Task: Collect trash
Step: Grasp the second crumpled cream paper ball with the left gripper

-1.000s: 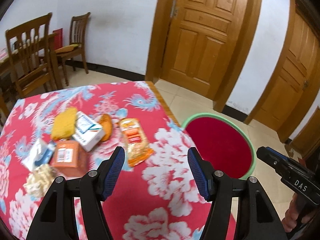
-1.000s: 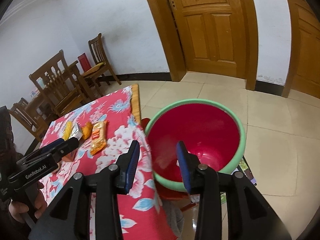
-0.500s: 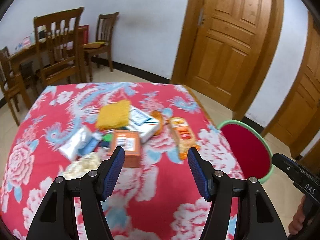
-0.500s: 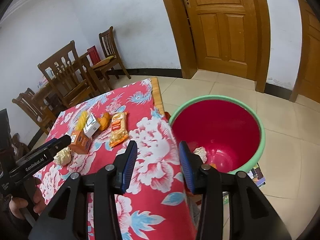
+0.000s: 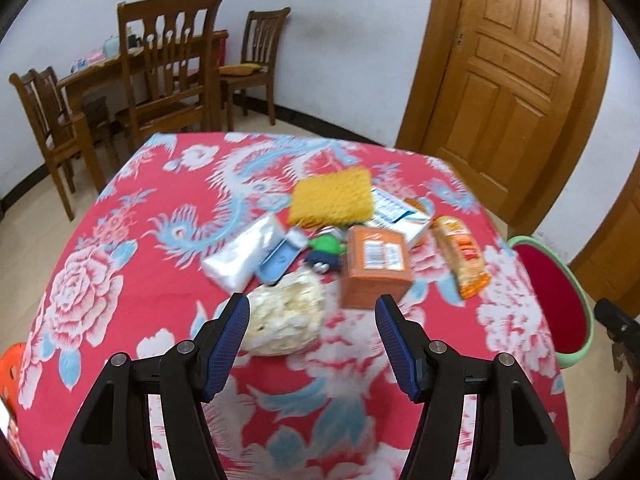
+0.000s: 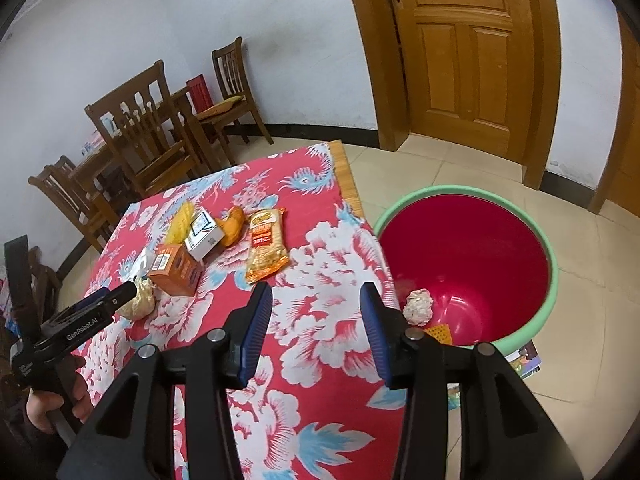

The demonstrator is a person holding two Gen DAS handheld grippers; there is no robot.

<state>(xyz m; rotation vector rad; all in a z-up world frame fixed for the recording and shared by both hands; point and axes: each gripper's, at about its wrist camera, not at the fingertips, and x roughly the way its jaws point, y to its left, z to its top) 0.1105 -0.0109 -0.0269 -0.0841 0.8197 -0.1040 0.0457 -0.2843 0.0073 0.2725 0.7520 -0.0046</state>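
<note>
Trash lies on the red flowered tablecloth [image 5: 120, 304]: a crumpled paper ball [image 5: 286, 320], an orange box [image 5: 376, 266], a yellow sponge [image 5: 332, 196], a white box [image 5: 400, 212], a snack packet [image 5: 460, 256] and a tissue pack [image 5: 244, 252]. My left gripper [image 5: 312, 312] is open, with the paper ball just ahead between its fingertips, untouched. My right gripper [image 6: 316, 300] hangs over the table's right edge, its jaws still opening and empty. The red bin [image 6: 460, 192] with a green rim stands on the floor to the right. It holds a paper wad [image 6: 418, 307].
Wooden chairs [image 5: 168, 76] and a dining table [image 5: 100, 76] stand beyond the far table edge. Wooden doors [image 6: 468, 52] fill the back wall. The left gripper [image 6: 116, 298] shows in the right wrist view by the ball [image 6: 140, 302]. A magazine [image 6: 528, 358] lies under the bin.
My left gripper has swung left from the bin side to the trash pile and dropped closer to the paper ball. My right gripper has shifted left from above the bin, its jaws slightly wider.
</note>
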